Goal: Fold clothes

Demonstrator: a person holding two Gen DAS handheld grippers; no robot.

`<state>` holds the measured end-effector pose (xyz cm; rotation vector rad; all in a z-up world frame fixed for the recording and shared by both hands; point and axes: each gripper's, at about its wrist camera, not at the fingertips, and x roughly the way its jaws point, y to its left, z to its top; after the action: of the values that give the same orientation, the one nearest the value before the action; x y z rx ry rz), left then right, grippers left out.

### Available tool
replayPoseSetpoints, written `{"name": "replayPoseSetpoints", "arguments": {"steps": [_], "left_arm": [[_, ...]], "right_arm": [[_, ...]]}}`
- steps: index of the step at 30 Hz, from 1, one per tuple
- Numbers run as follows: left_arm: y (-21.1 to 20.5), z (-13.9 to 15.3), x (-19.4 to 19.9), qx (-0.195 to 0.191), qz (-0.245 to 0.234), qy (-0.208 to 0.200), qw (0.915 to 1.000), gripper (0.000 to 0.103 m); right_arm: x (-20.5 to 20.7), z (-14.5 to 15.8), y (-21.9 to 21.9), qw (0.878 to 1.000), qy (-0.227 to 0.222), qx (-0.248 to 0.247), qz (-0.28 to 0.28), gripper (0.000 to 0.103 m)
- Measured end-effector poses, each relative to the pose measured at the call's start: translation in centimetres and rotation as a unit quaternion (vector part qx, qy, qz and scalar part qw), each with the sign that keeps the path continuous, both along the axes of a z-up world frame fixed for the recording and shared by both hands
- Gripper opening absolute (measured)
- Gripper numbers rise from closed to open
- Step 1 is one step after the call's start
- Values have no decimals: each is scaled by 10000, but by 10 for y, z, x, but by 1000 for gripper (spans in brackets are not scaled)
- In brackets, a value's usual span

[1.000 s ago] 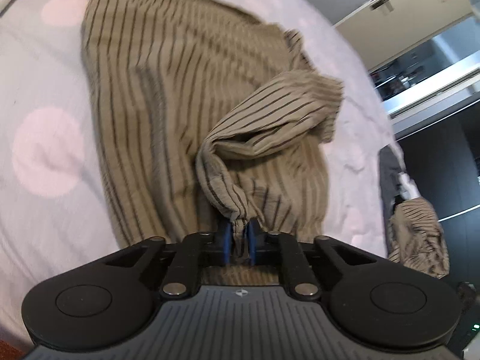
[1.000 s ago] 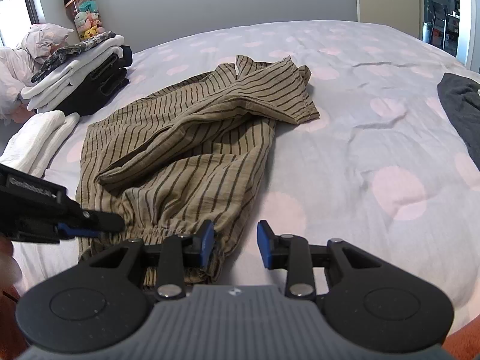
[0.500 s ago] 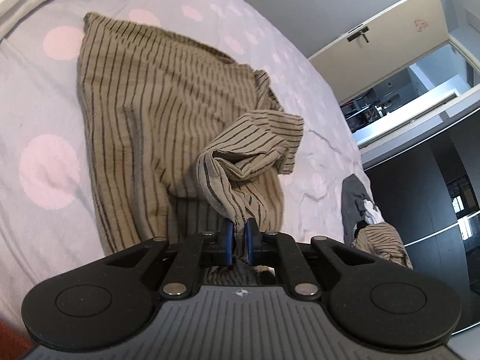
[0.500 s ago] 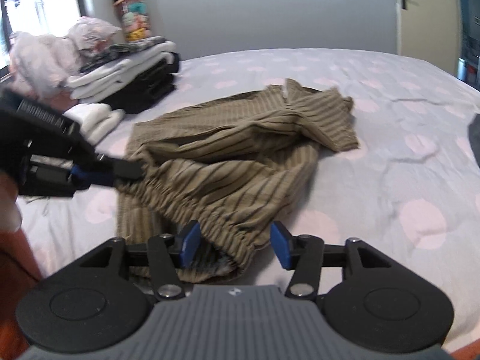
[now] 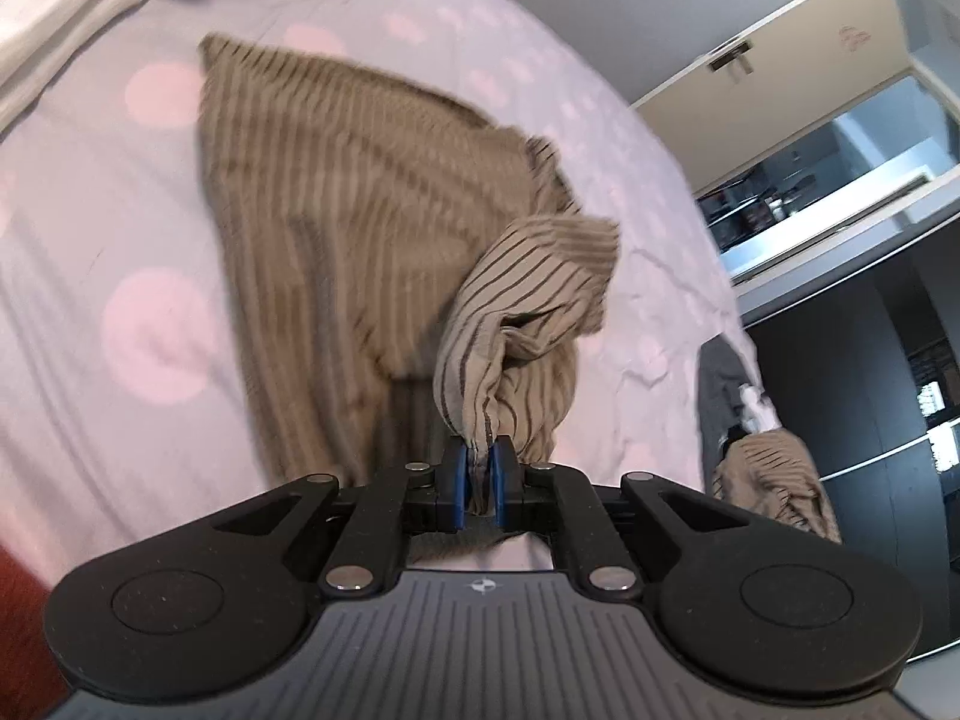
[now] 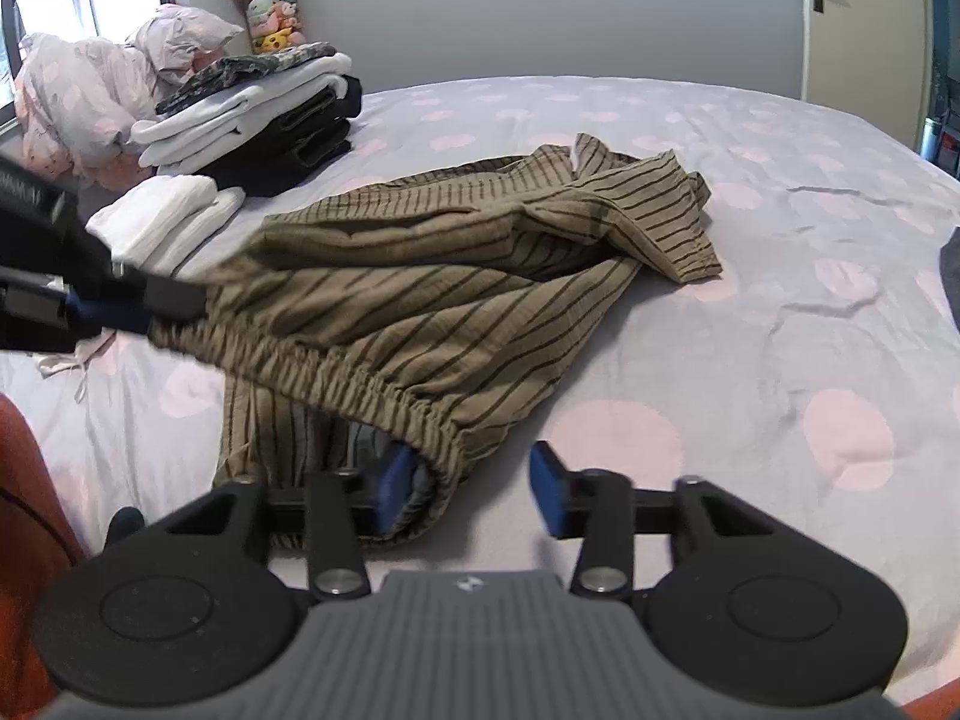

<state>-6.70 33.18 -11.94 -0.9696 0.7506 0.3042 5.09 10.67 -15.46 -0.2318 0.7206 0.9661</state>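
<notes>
The striped trousers (image 6: 456, 294) lie spread on my bed (image 6: 780, 192), legs running away toward the far side, elastic waistband nearest to me. Against a second ago, the waistband has come up off the sheet on the left: it now stretches as a taut, slanting edge from my left tongs (image 6: 174, 303) down to the corner in front of my right tongs (image 6: 474, 489), where before it lay slack. In the left wrist view the bunched fabric (image 5: 522, 324) hangs from the blue pads, and the flat part of the trousers behind it looks further below than it did.

My left tongs (image 5: 479, 474) are pinched narrow on that waistband fold, cloth squeezed between the pads, pointing down at a slant toward the bed.

My right tongs have just been closing after a wider spread half a second ago. They stand part open now: the left pad (image 6: 399, 480) sits against the waistband corner, the right pad (image 6: 549, 489) is clear of it over bare sheet, so nothing is gripped. They also point down at a slant, low over the near edge of the bed.

Further out, a stack of folded clothes (image 6: 258, 114) and folded white towels (image 6: 162, 216) sit at the far left of the bed, and another striped garment (image 5: 774, 480) lies crumpled at the right edge.
</notes>
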Motion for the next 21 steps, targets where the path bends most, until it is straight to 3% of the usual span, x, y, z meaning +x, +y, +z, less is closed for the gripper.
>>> {"name": "replayPoseSetpoints", "arguments": {"steps": [1,4,10,18,21], "left_arm": [[0,-2,-1,-23,8,77,10000,10],[1,-10,-5,-140,81,287,9995,9],[6,-31,-1,-204,228,1163,9927,9],[11,-49,16,-514,45,1660,9848,10],[11,-53,19,-547,52,1716,9836,10]], "right_arm": [[0,0,0,10000,14,-7,31,33],[0,0,-1,9999,41,19,112,29],[-2,0,-3,9995,52,-63,289,17],[1,-3,-1,9993,195,-213,256,16],[2,0,-5,9993,236,-32,277,20]]}}
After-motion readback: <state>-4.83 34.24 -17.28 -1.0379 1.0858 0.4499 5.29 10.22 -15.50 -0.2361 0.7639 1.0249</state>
